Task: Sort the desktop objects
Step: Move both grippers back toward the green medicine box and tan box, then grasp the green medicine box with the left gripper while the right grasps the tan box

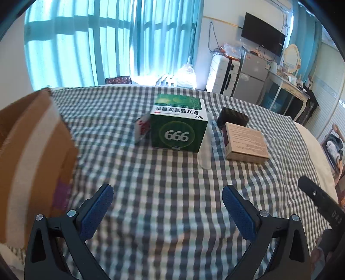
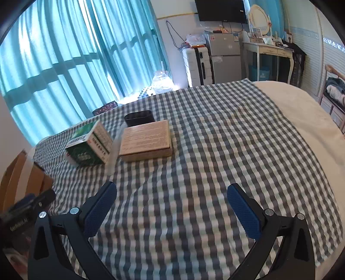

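Left hand-held gripper [image 1: 167,199] hangs low over the checked cloth, jaws spread wide, blue ribbed pads [image 1: 98,212] facing each other with nothing between them. Right hand-held gripper [image 2: 171,197] is released too, equally wide and empty, over bare cloth well short of the objects.

Ahead of the left one sits the green medicine box [image 1: 180,127], upright, a big "999" in a ring on its near face, reading upside down, and a white band of print across its top. Touching its left side is a small red-and-white packet [image 1: 142,129], tilted; its print is too blurred to read. Just right of the green box lies a clear plastic tube [image 1: 206,146], pointing toward the camera. Next comes a flat tan cardboard box [image 1: 245,141] with lines of small text on its lid, lying flat, and right behind it a dark, squat black case [image 1: 232,117] touching its far edge. From the right wrist view the same row appears at left: green box [image 2: 90,144], tube [image 2: 114,148], tan box [image 2: 146,141], black case [image 2: 140,118].

At far left stands an open brown carton [image 1: 32,155] with a pale tape stripe, blurred.

Everything rests on a bed [image 2: 301,112] covered by a grey-and-white checked cloth [image 2: 215,150], cream bedding showing at the right. Beyond are teal curtains [image 1: 107,43] glowing with daylight, a white suitcase [image 2: 198,64], a small grey fridge [image 2: 224,53], a wall-mounted black screen [image 1: 263,34], and a white dressing table with an oval mirror [image 2: 258,16].
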{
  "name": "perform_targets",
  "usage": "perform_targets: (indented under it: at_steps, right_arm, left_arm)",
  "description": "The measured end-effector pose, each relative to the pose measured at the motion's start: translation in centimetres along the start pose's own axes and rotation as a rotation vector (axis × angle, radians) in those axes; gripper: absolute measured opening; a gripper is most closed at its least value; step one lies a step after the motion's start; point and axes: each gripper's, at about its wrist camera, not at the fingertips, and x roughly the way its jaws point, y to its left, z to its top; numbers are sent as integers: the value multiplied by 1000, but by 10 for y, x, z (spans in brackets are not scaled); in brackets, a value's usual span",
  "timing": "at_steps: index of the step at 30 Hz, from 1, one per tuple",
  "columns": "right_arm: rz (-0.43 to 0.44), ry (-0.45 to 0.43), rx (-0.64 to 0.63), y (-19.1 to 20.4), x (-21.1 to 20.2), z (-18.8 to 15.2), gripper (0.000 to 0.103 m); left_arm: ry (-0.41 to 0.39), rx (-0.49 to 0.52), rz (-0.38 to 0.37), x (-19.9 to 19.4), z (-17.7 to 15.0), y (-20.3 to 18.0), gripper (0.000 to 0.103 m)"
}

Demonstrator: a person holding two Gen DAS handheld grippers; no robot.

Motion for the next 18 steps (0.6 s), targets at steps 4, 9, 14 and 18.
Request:
perform_targets:
  at_steps: [4,9,14,18]
  right_arm:
    - [-1,12,-31,2,38,19,103]
    - [28,59,-23,5,87,33,102]
    - [159,73,82,1,115,46,102]
    - [243,146,114,3,140,46,102]
  left_arm:
    - [-4,11,17,28,13,-11,103]
    - [-50,30,37,47,29,-21,103]
    - [-59,23,37,73,47,-25,103]
    - [-59,0,30,91,54,-22,103]
